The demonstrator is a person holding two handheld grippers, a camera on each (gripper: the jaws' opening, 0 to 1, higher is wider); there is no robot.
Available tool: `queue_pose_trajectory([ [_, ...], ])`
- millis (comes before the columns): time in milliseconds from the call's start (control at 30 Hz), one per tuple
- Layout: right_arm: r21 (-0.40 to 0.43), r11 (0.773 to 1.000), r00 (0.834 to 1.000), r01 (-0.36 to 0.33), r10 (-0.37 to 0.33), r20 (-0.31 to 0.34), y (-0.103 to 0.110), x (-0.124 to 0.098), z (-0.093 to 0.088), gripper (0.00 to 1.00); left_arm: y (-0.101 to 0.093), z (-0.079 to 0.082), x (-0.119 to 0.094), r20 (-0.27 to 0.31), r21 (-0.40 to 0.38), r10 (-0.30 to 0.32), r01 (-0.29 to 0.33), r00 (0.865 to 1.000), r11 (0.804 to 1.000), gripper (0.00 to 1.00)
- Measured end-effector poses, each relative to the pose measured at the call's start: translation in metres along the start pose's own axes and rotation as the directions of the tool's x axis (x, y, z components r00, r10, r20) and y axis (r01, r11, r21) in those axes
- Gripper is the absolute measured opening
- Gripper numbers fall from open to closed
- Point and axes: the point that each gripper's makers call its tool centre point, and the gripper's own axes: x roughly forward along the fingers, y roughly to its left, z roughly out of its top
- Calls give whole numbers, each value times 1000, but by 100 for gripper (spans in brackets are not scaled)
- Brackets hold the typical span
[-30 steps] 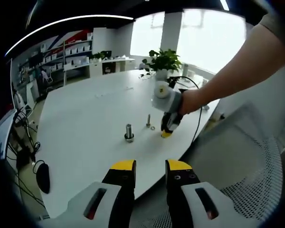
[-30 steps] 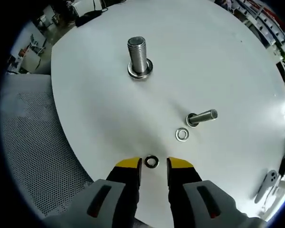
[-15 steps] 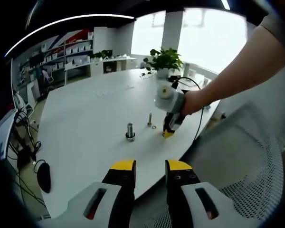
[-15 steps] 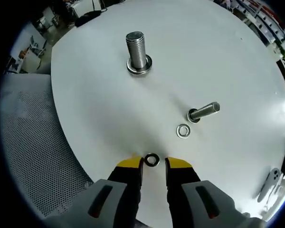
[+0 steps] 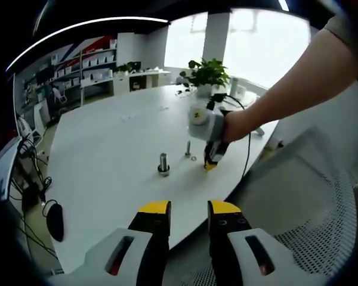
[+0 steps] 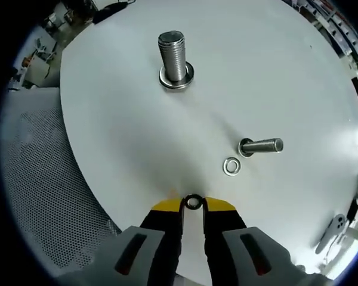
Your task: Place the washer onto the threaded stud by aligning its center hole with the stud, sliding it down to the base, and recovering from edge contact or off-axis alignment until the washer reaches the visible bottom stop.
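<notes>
Two yellow tips of the right tongs (image 6: 193,205) pinch a dark washer (image 6: 193,201), lying flat on the white table (image 6: 107,119). Just beyond lies a silver washer (image 6: 231,166), flat, beside a thin stud (image 6: 262,145) standing upright, axis vertical. Further out a thick threaded stud (image 6: 173,58) stands upright on its base. Left tongs (image 5: 187,210) hang released off the table edge, holding nothing.
</notes>
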Motion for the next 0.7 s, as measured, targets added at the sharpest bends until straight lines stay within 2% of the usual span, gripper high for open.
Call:
queue_pose_trajectory([
  [300, 53, 998, 999, 13, -15, 35, -3, 0, -2, 14, -1, 1, 0, 4, 1, -7, 7, 1000, 1000, 22],
  [533, 100, 995, 994, 10, -20, 108, -5, 0, -3, 14, -2, 0, 0, 4, 0, -12, 12, 1000, 1000, 22],
  [700, 108, 994, 993, 8, -20, 117, -2, 0, -4, 13, -2, 1, -1, 10, 0, -16, 16, 1000, 1000, 22],
])
